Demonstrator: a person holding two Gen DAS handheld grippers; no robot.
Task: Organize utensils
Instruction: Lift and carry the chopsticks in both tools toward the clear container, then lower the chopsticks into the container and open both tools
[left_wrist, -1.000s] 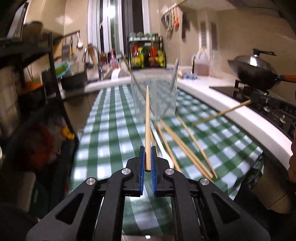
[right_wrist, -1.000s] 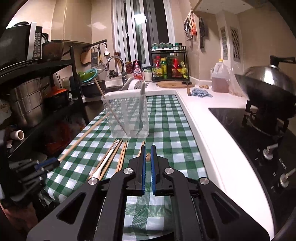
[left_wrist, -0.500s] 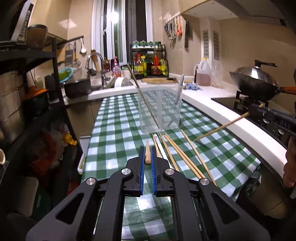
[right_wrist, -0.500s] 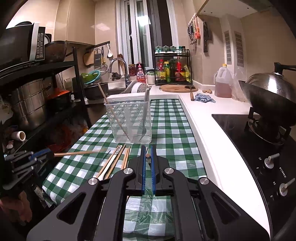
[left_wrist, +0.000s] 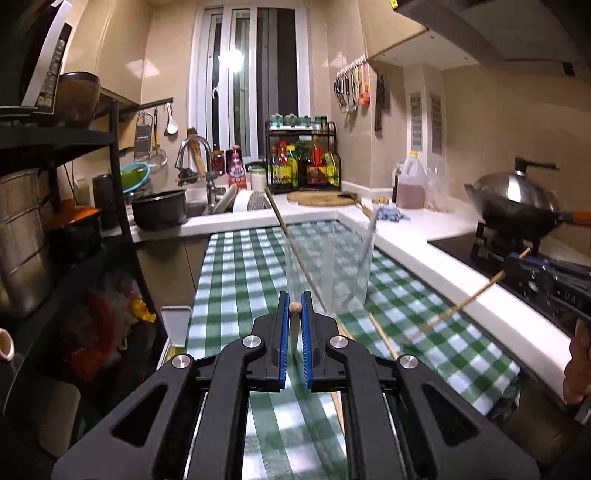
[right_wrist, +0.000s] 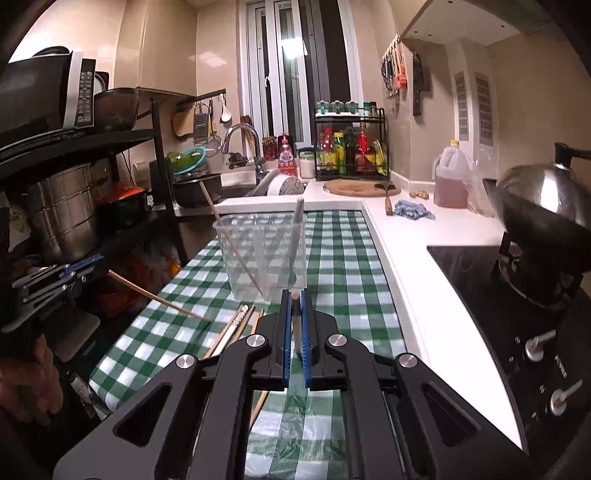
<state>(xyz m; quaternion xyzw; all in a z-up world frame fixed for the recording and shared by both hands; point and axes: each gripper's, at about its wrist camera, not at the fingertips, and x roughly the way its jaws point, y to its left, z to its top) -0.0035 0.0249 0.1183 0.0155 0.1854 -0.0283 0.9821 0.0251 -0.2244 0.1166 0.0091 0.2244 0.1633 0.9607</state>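
A clear plastic container (right_wrist: 264, 254) stands on the green checked cloth (right_wrist: 332, 258) and holds one wooden chopstick and a grey-handled utensil (right_wrist: 295, 236). It also shows in the left wrist view (left_wrist: 328, 273). My left gripper (left_wrist: 294, 314) is shut on a wooden chopstick (left_wrist: 294, 307), raised, end-on to the camera. My right gripper (right_wrist: 294, 306) is shut on another chopstick (right_wrist: 294, 295); from the left wrist view that chopstick (left_wrist: 465, 299) slants down toward the cloth. Several chopsticks (right_wrist: 236, 325) lie loose on the cloth in front of the container.
A wok (right_wrist: 546, 214) sits on the black stove (right_wrist: 480, 280) at right. A white counter edge (right_wrist: 406, 266) borders the cloth. Dark shelves with pots (right_wrist: 62, 214) stand at left. The sink, a bottle rack (right_wrist: 349, 151) and a cutting board are behind.
Both grippers have lifted and tilted up with their chopsticks. The left chopstick now points at the camera instead of lying forward. The cloth and loose chopsticks sit lower in view.
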